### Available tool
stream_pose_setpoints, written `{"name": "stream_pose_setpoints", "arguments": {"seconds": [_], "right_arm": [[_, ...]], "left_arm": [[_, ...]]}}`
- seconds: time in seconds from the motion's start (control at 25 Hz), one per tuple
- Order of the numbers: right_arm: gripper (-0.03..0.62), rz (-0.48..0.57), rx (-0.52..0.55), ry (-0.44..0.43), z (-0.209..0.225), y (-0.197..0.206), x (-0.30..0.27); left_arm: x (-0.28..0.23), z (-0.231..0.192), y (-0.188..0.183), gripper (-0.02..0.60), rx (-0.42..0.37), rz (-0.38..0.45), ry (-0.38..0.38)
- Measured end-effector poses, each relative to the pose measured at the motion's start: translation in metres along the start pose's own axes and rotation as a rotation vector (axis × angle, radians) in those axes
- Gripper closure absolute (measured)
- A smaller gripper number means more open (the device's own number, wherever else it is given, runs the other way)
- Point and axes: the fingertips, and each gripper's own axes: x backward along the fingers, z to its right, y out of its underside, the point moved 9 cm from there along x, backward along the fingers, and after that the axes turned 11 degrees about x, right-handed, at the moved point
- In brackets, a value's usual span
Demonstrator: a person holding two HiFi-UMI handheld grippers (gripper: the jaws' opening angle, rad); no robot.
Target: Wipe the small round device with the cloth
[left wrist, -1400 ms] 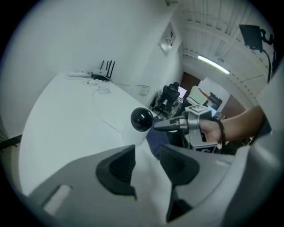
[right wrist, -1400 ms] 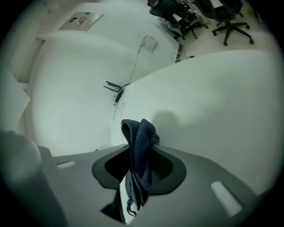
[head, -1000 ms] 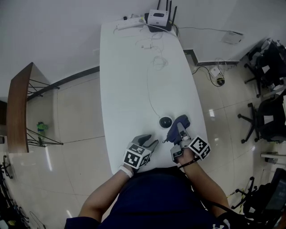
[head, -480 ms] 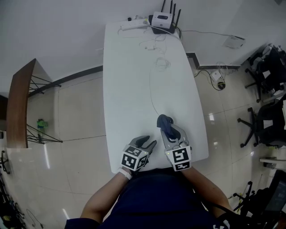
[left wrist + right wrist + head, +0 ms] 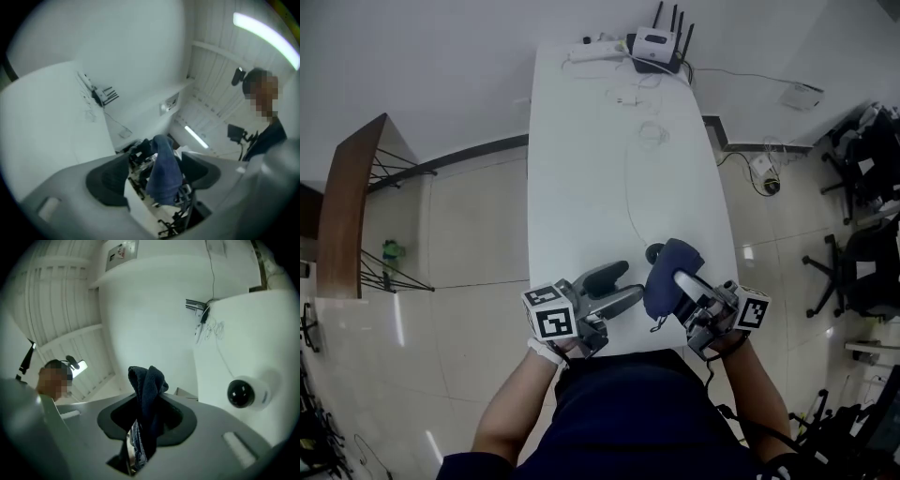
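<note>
The left gripper [image 5: 630, 281] hovers over the near edge of the desk [image 5: 581, 187]. Its jaws have just been opening wide and grip nothing; the cloth [image 5: 661, 292] hangs just off their tips. The small round device [image 5: 653, 252] sits on the desk just beyond the cloth. It is nearer the right gripper [image 5: 677, 279], whose jaws pinch the cloth, so the wipe likely goes far and down.
</note>
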Motion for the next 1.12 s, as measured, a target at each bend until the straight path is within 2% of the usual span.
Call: {"name": "stream_pose_setpoints", "arguments": {"seconds": [0.08, 0.2, 0.24, 0.32, 0.36, 0.4, 0.44, 0.52, 0.6, 0.68, 0.76, 0.84, 0.92, 1.04, 1.12], "right_arm": [[0.492, -0.02, -0.027, -0.085, -0.008, 0.004, -0.006], [0.492, -0.079, -0.017, -0.142, -0.018, 0.009, -0.017], [0.491, -0.096, 0.001, -0.138, -0.02, 0.01, -0.02], [0.493, -0.126, 0.066, -0.085, -0.021, 0.009, -0.021], [0.493, -0.139, 0.111, -0.04, -0.02, 0.009, -0.02], [0.489, -0.154, 0.159, 0.006, -0.019, 0.01, -0.019], [0.478, -0.168, 0.199, 0.047, -0.018, 0.011, -0.018], [0.443, -0.17, 0.234, 0.115, -0.012, 0.014, -0.014], [0.397, -0.136, 0.251, 0.217, 0.0, 0.011, -0.005], [0.38, -0.134, 0.325, 0.361, 0.014, 0.004, 0.005], [0.349, -0.23, 0.46, 0.476, 0.03, 0.003, 0.011], [0.308, -0.354, 0.557, 0.524, 0.047, 0.01, 0.012], [0.292, -0.404, 0.556, 0.538, 0.057, 0.018, 0.011], [0.296, -0.322, 0.472, 0.555, 0.057, 0.021, 0.013], [0.323, -0.267, 0.435, 0.565, 0.055, 0.023, 0.018]], "left_arm": [[-0.012, 0.01, -0.003, 0.206, 0.023, -0.066, 0.102], [-0.027, 0.019, 0.004, 0.216, 0.022, -0.192, 0.22], [-0.031, 0.02, 0.006, 0.264, 0.022, -0.218, 0.244], [-0.032, 0.018, 0.011, 0.405, 0.035, -0.235, 0.257], [-0.031, 0.014, 0.014, 0.431, 0.051, -0.233, 0.249], [-0.029, 0.01, 0.018, 0.495, 0.068, -0.228, 0.233], [-0.026, 0.005, 0.022, 0.495, 0.082, -0.224, 0.211], [-0.021, -0.011, 0.031, 0.499, 0.099, -0.203, 0.144], [-0.011, -0.033, 0.033, 0.5, 0.111, -0.157, 0.022], [0.002, -0.061, 0.025, 0.503, 0.113, -0.114, -0.191], [0.009, -0.089, 0.012, 0.505, 0.066, -0.135, -0.427], [0.004, -0.108, -0.001, 0.505, -0.007, -0.213, -0.562], [-0.011, -0.124, -0.006, 0.505, -0.046, -0.343, -0.608], [-0.037, -0.144, 0.002, 0.505, -0.086, -0.624, -0.669], [-0.05, -0.153, 0.011, 0.505, -0.114, -0.777, -0.713]]}}
